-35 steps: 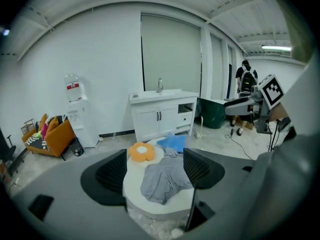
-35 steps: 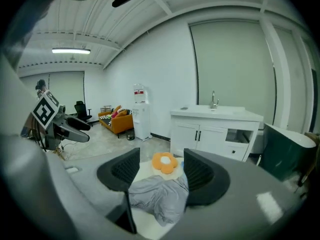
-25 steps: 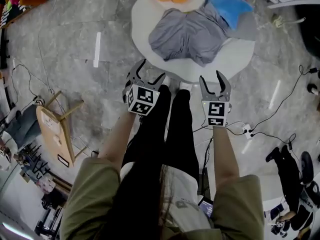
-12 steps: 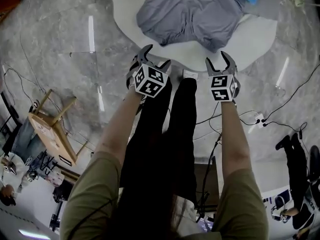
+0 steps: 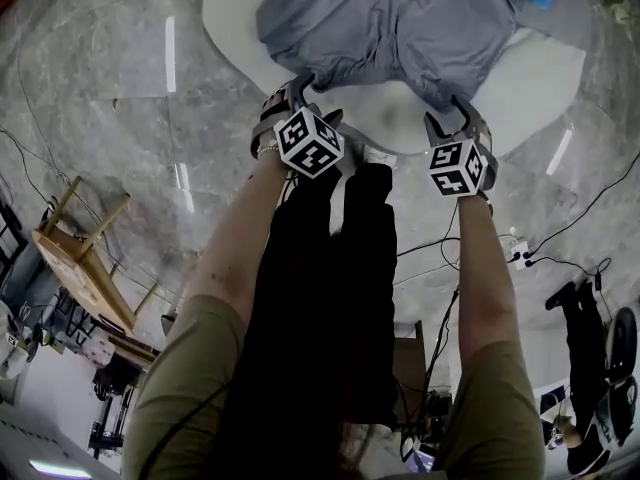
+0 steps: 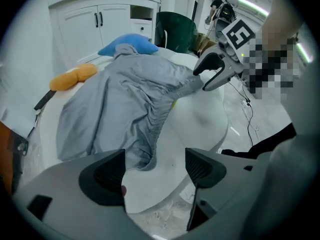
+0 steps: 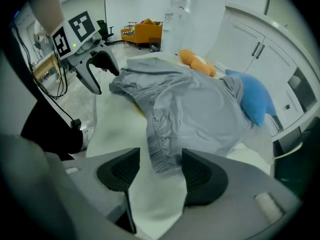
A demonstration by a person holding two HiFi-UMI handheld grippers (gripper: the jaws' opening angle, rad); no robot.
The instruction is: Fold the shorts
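**Two open claws at the edge of the shorts**

The floor (image 5: 120, 118) is grey stone with wires lying on it, and a wooden stool (image 5: 75, 258) stands at 8 o'clock. A round white table (image 5: 400, 133) sits at 12 o'clock in the head view. Behind it, the left gripper view shows a white cupboard (image 6: 100, 19).

The grey shorts (image 5: 390, 18) lie crumpled on the table. Their stretchy waistband is on the near side, facing the person at 6 o'clock. The legs point away, toward 12 o'clock. The shorts are widest from side to side, from 9 o'clock to 3 o'clock. A blue soft thing (image 6: 127, 44) and an orange soft thing (image 6: 75, 76) lie past the far end of the shorts.

The left gripper (image 5: 315, 98) is at the left end of the waistband. Its jaws are spread wide, with bare table between them and the cloth just beside one jaw.

The right gripper (image 5: 445, 110) is at the right end. Its jaws are spread too. The waistband corner lies between them, but they are not squeezing it.
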